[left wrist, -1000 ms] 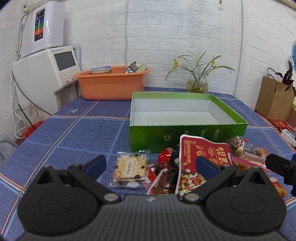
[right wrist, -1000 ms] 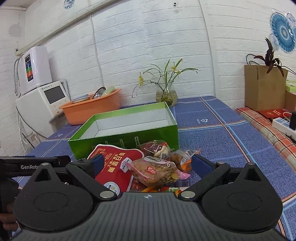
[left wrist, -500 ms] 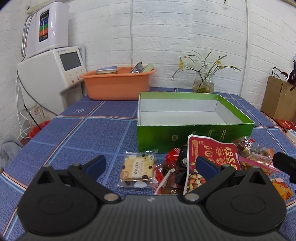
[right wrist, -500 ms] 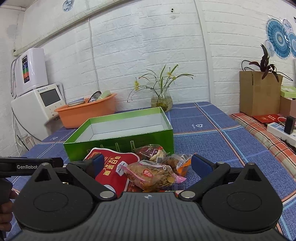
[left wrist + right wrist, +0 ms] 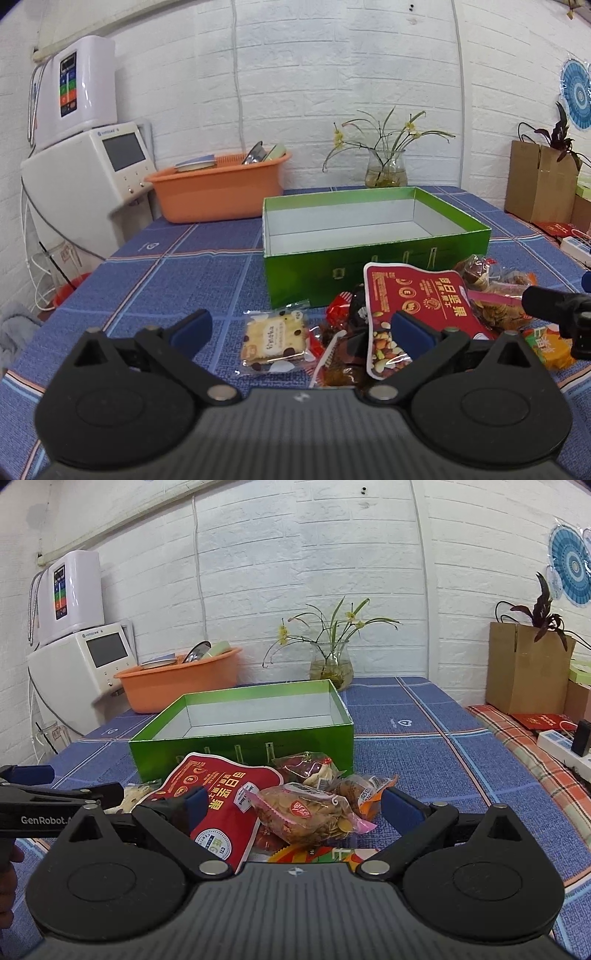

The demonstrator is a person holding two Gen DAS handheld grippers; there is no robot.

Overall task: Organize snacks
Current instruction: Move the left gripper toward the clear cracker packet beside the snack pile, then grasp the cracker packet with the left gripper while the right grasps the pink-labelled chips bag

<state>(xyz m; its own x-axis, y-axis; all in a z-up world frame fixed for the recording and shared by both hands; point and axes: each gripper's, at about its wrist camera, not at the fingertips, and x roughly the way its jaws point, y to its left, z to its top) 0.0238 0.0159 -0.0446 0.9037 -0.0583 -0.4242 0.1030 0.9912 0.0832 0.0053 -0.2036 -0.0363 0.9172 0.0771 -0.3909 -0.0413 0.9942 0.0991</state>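
1. The left gripper (image 5: 299, 328) hovers over the blue checked tablecloth (image 5: 177, 280) with its 2 blue-padded fingers (image 5: 190, 328) spread wide, holding nothing.
2. Between those fingers, at 12 o'clock from the tool, lies a clear-wrapped biscuit packet (image 5: 275, 338), flat on the cloth.
3. At 1 o'clock from it a red nut pouch (image 5: 417, 299) leans across small red-wrapped candies (image 5: 338, 308).
4. The right gripper (image 5: 291, 808) is likewise spread and pinches nothing; a clear bag of round crackers (image 5: 310, 814) sits between its fingers (image 5: 400, 806), not touched by either.
5. The same red nut pouch (image 5: 218, 801) lies at 11 o'clock in the right view, its edge just behind the left finger pad.
6. A dark dried-fruit packet (image 5: 308, 768) and an orange-edged snack bag (image 5: 360, 790) lie just beyond the crackers, near the box wall.
7. The empty green box (image 5: 240, 738) stands open at 12 o'clock, directly behind the pile.
8. An orange basin (image 5: 218, 188) sits at 11 o'clock beyond the box; a glass vase of flowers (image 5: 386, 166) stands at 1 o'clock by the wall.
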